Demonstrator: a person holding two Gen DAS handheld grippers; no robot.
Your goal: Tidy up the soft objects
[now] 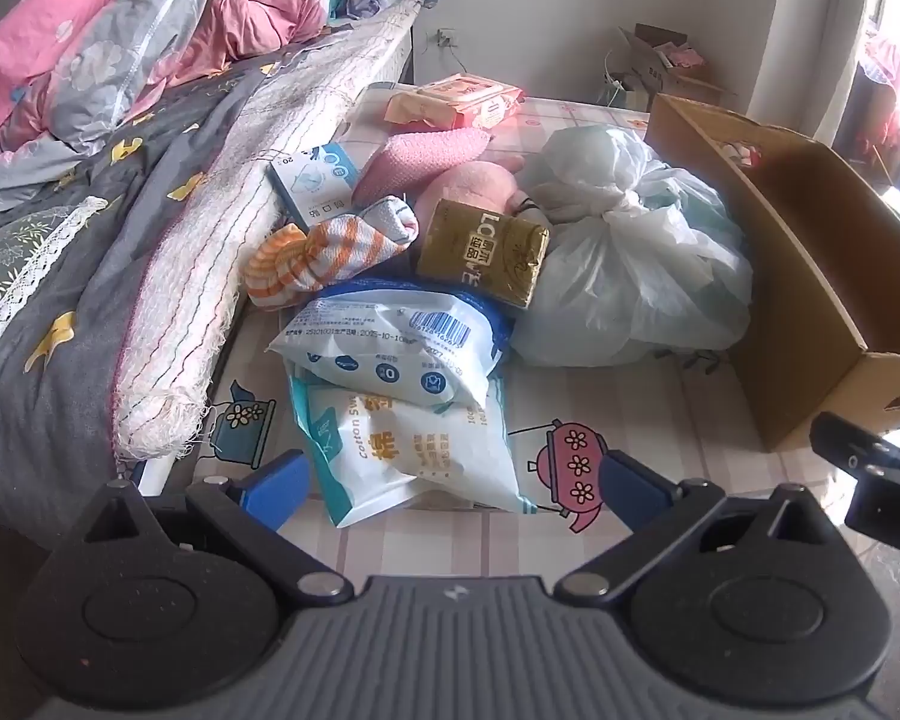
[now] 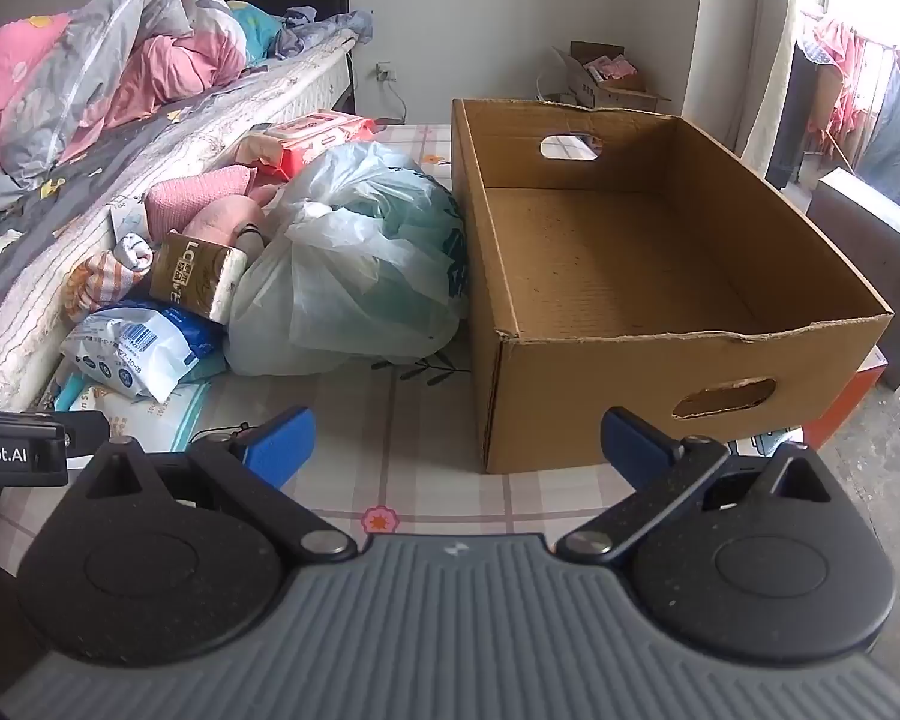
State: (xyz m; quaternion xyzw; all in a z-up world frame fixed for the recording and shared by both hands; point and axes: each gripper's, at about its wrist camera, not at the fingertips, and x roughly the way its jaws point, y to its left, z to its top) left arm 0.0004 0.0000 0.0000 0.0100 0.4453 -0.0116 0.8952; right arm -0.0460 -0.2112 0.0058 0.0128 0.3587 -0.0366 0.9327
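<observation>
Both claws stand wide apart and hold nothing. Left gripper (image 1: 453, 480) faces the pile from the lower centre of its frame, its blue fingertips (image 1: 276, 483) flanking the cotton pad packs (image 1: 414, 420) stacked nearest to it. Right gripper (image 2: 456, 450) faces the near corner of the cardboard box (image 2: 660, 372), which sits at right of centre and looks empty.

Task items lie heaped on the floor mat (image 2: 390, 468) between the bed edge (image 1: 210, 300) and the box: striped cloth (image 1: 330, 252), gold tissue pack (image 1: 486, 252), tied plastic bag (image 1: 630, 276), pink items behind.

Likely faults: slick film on the packs may slip from the pads; lifting the lower pack first would probably topple the one resting on it; the plastic bag touches the box wall and could snag its rim.

Clearance: bare mat lies in front of the pile and box. The box top is open and unobstructed. The bed edge closes off the left side.
</observation>
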